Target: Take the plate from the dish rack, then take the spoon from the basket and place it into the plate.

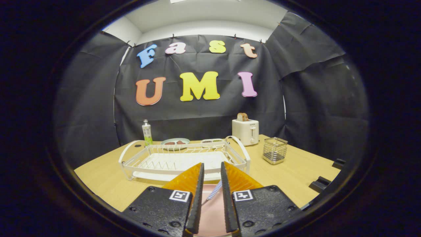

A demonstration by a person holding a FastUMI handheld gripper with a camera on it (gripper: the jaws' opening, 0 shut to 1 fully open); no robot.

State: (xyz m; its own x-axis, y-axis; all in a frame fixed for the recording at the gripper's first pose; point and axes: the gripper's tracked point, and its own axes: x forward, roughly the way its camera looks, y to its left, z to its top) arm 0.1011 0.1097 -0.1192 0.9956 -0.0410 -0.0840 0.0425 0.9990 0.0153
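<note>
- I saw my tongs (212,168) spread a little, pinching nothing, their tips over the near edge of the rack (184,159).
- The pink plate (210,210) lay on the tabletop (105,184) under the tongs, with the spoon (212,193) on it in the gap between the fingers.
- The wire basket (275,150) stood toward the tabletop's right edge, well apart from the plate.
- A toaster (245,131), a bottle (146,132) and a dish (175,142) sat along the far edge.

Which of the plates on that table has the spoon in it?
The pink plate below the open gripper, holding the spoon; the green plate behind the dish rack holds brown food.
</note>
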